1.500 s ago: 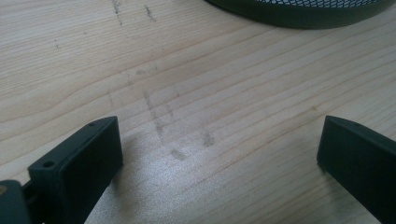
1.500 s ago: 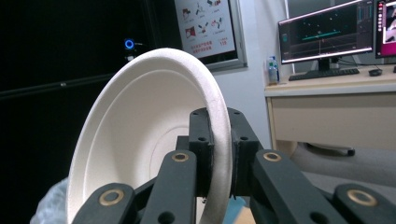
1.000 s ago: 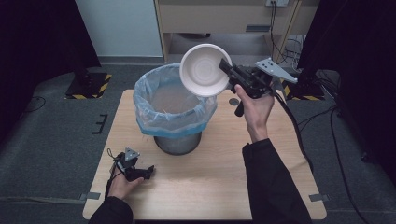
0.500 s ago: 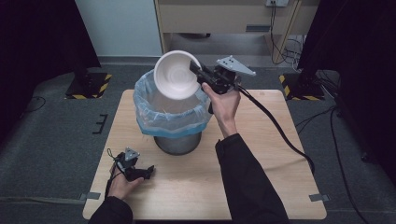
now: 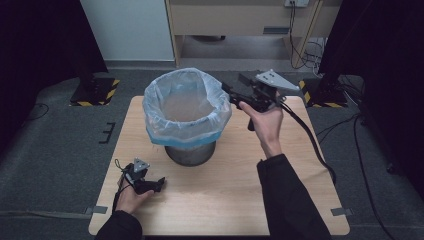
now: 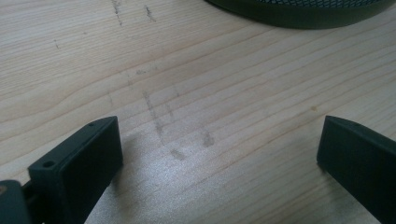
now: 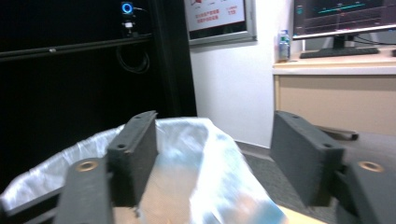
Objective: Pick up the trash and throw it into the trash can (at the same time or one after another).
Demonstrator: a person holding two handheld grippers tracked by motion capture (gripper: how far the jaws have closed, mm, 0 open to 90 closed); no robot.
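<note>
Round metal waste bin, lined with a crinkled translucent blue plastic bag, is standing mid-back on the pale wood-grain surface. Right gripper, jaws apart and empty, is hovering beside the bag's rim. Left gripper, jaws spread wide, is resting on the surface near its front-left edge.

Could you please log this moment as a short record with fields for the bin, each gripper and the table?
bin: grey bin lined with a blue plastic bag, upright near the table's middle
right gripper: held in the air at the bag's right rim, jaws open, nothing between them
left gripper: low over the table near its front left corner, jaws open and empty
table: light wooden top, faint scuff marks ahead of the left gripper
</note>
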